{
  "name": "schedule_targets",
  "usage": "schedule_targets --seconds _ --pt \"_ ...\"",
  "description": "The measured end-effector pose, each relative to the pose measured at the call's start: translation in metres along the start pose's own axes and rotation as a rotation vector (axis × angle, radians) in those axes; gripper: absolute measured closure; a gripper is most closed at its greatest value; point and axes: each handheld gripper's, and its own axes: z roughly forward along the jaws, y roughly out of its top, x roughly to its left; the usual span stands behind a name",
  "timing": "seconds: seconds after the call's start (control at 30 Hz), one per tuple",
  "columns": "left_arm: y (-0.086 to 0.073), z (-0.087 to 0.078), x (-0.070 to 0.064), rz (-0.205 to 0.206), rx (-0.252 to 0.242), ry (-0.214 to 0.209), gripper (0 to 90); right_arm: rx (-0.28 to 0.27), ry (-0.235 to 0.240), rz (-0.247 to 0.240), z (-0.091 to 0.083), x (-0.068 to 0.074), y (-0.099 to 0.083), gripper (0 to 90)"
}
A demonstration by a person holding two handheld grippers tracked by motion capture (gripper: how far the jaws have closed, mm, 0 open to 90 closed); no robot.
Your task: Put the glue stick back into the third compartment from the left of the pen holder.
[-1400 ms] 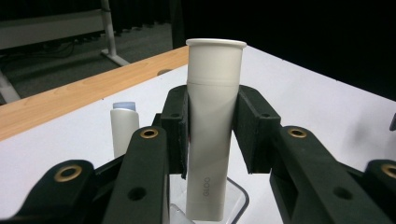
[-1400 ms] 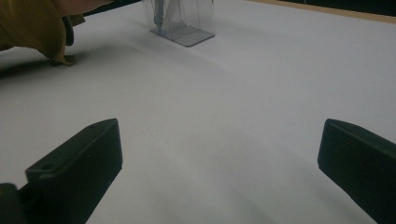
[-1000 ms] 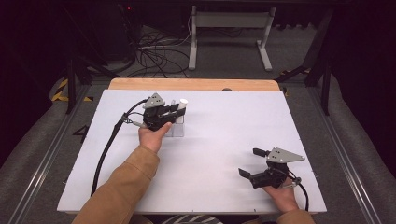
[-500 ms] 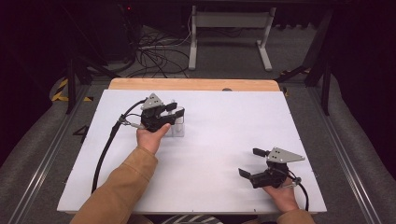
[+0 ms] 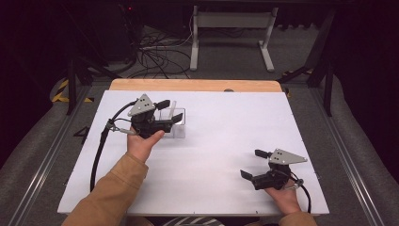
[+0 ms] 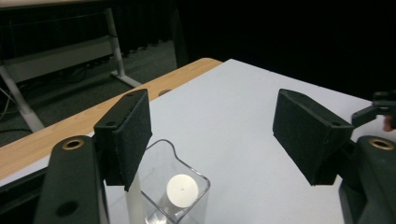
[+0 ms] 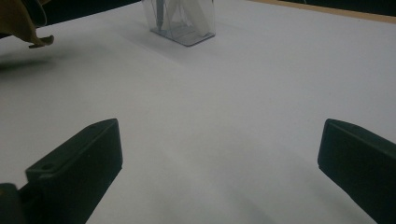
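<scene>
1. Since a second ago, left gripper [image 5: 168, 112] has eased slightly nearer me, holding above the clear container [image 5: 175, 126].
2. Left fingers [image 6: 125, 135] apart, gripping nothing; white cylinder [image 6: 182, 188] stands inside the container below them.
3. Container sits far-left on the white tabletop [image 5: 226, 141].
4. Right gripper [image 5: 254, 164] rests near-right, well apart, fingers [image 7: 77, 175] wide apart, empty.

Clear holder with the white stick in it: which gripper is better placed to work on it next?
Left. The left gripper hangs open right over the clear holder and its white stick, while the right gripper sits open far off near the table's near edge.
</scene>
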Motion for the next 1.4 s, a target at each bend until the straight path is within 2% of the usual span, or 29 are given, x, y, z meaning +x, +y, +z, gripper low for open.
schedule_targets --seconds 0.2,0.33,0.5,0.63,0.8,1.0,1.1,1.2,1.3,1.37,1.4 --pt "0.002 -0.009 -0.002 -0.008 0.0 -0.012 26.4 -0.001 0.001 0.0 0.0 0.0 0.0 0.5" --pt "0.003 -0.017 -0.005 0.003 0.002 -0.019 24.6 -0.001 0.0 -0.002 -0.001 0.0 0.0 0.5" --pt "0.003 -0.033 -0.009 0.017 -0.015 -0.034 21.8 -0.003 0.001 -0.002 -0.001 0.0 0.0 0.5" --pt "-0.002 -0.047 -0.01 0.009 -0.018 -0.047 19.2 -0.008 0.003 -0.002 -0.001 0.0 0.0 0.5" --pt "-0.013 -0.062 -0.01 -0.002 -0.002 -0.069 15.8 -0.014 0.008 -0.009 -0.002 0.0 0.0 0.5" --pt "-0.03 -0.078 -0.007 0.013 0.013 -0.061 14.7 -0.015 0.01 -0.013 -0.002 0.0 0.001 0.5" --pt "-0.04 -0.084 -0.005 0.016 0.039 -0.057 14.7 -0.015 0.011 -0.017 -0.002 0.001 0.001 0.5" --pt "-0.05 -0.088 -0.003 -0.008 0.063 -0.057 14.5 -0.016 0.012 -0.019 -0.002 0.001 0.001 0.5" --pt "-0.061 -0.092 0.001 -0.061 0.071 -0.078 14.1 -0.015 0.011 -0.023 -0.002 0.001 0.001 0.5" --pt "-0.067 -0.094 0.003 -0.078 0.077 -0.081 14.0 -0.015 0.012 -0.023 -0.002 0.001 0.001 0.5" --pt "-0.069 -0.094 0.004 -0.067 0.082 -0.074 14.0 -0.015 0.012 -0.023 -0.002 0.001 0.001 0.5"
